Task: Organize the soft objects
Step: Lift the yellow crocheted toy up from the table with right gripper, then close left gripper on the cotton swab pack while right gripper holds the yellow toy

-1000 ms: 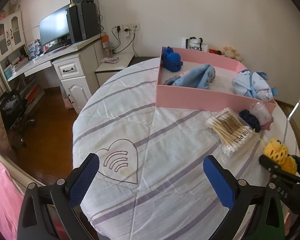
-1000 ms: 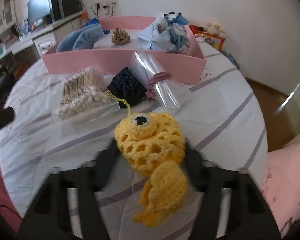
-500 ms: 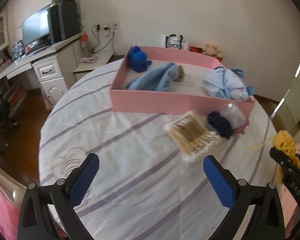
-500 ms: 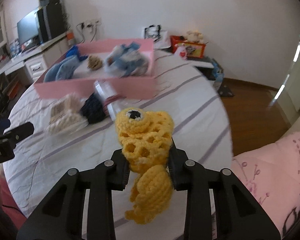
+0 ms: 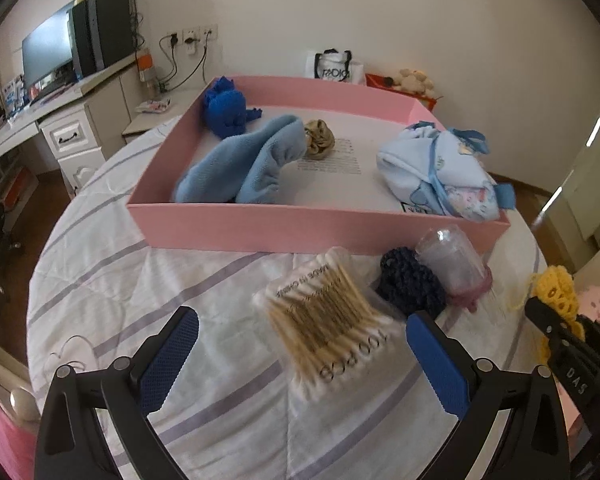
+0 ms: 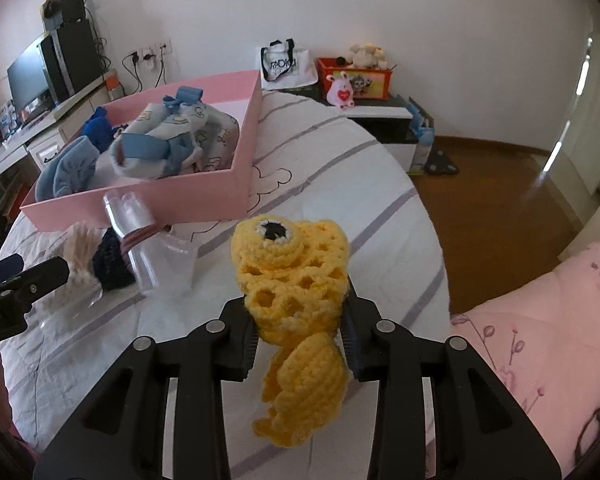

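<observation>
Right tool (image 6: 300,332) clamped on yellow crochet fish (image 6: 296,280), jaws just eased open a touch w/ fish still pinched, held above striped bed (image 6: 340,168). Left tool (image 5: 300,356) wide open, nothing in it, over cotton swab pack (image 5: 328,320). Pink tray (image 5: 312,228) beyond holds blue cloth (image 5: 244,164), baby clothes (image 5: 440,172).

the clear plastic pack of wooden cotton swabs (image 5: 332,320) at lower centre reads "100 pcs" and "made in china", and the black gripper body (image 5: 580,364) at lower right reads "das".
</observation>
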{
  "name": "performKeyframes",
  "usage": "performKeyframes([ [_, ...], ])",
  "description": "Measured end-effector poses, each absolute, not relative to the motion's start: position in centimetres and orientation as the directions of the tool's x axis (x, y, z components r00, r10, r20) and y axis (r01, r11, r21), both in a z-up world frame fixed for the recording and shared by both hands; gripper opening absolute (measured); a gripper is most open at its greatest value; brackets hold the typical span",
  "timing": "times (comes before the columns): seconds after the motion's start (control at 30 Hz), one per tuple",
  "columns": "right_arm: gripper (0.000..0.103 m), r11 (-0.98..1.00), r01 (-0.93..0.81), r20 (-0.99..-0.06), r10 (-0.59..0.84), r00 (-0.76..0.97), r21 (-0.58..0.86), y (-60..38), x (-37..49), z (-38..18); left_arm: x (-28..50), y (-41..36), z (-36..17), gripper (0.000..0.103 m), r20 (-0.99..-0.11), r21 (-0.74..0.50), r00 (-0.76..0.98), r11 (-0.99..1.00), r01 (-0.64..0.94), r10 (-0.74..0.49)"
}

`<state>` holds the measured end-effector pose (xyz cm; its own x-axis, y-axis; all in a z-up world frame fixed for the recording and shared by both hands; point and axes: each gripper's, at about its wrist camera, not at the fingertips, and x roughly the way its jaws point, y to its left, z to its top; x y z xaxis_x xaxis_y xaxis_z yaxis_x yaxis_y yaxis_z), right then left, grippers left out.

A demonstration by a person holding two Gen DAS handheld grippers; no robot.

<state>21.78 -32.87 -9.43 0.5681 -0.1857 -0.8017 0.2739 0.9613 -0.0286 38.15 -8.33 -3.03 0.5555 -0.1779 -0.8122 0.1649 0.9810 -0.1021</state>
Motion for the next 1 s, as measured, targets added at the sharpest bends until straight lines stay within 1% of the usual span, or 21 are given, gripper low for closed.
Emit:
performKeyframes([
  [0.2,0.033,0.964,0.267,-0.817,-0.163,0.553,-0.011,-33.5,23.7,-10.6,40.7,-9.6,-4.5,0.103,-0.839,-0.097,0.519,0.983,0.157,-0.166],
  [0.33,0.035,0.964,0.266,-0.823,-0.166,0.543,-0.02,-33.5,24.4,-11.3,41.8,-9.8,-5.8,0.103,-0.858,-0.118,0.483,0.981,0.152,-0.178],
  [0.4,0.036,0.964,0.265,-0.823,-0.171,0.542,-0.026,-33.5,24.7,-11.4,42.0,-9.6,-6.1,0.103,-0.85,-0.134,0.491,0.98,0.149,-0.191],
  [0.43,0.037,0.964,0.264,-0.822,-0.171,0.543,-0.026,-33.5,24.7,-11.5,42.0,-9.5,-6.1,0.101,-0.844,-0.143,0.497,0.978,0.151,-0.2],
  [0.5,0.037,0.964,0.265,-0.823,-0.17,0.542,-0.025,-33.5,24.8,-11.5,41.9,-9.2,-6.0,0.093,-0.836,-0.154,0.505,0.975,0.159,-0.214],
  [0.53,0.037,0.964,0.266,-0.823,-0.171,0.542,-0.025,-33.5,24.8,-11.5,41.9,-8.9,-6.1,0.083,-0.833,-0.16,0.506,0.974,0.163,-0.221],
  [0.57,0.037,0.963,0.266,-0.823,-0.173,0.54,-0.027,-33.5,24.8,-11.5,41.9,-8.7,-6.1,0.077,-0.832,-0.164,0.508,0.973,0.162,-0.225],
  [0.67,0.037,0.962,0.269,-0.823,-0.18,0.538,-0.034,-33.4,24.7,-11.5,41.5,-8.0,-6.0,0.069,-0.83,-0.158,0.511,0.974,0.164,-0.221],
  [0.83,0.037,0.96,0.278,-0.824,-0.191,0.534,-0.043,-32.9,24.6,-11.4,40.9,-7.2,-5.8,0.064,-0.829,-0.156,0.513,0.973,0.171,-0.223],
  [1.0,0.035,0.961,0.275,-0.824,-0.181,0.537,-0.032,-32.4,24.2,-10.9,39.8,-6.8,-5.3,0.063,-0.827,-0.156,0.516,0.974,0.167,-0.221],
])
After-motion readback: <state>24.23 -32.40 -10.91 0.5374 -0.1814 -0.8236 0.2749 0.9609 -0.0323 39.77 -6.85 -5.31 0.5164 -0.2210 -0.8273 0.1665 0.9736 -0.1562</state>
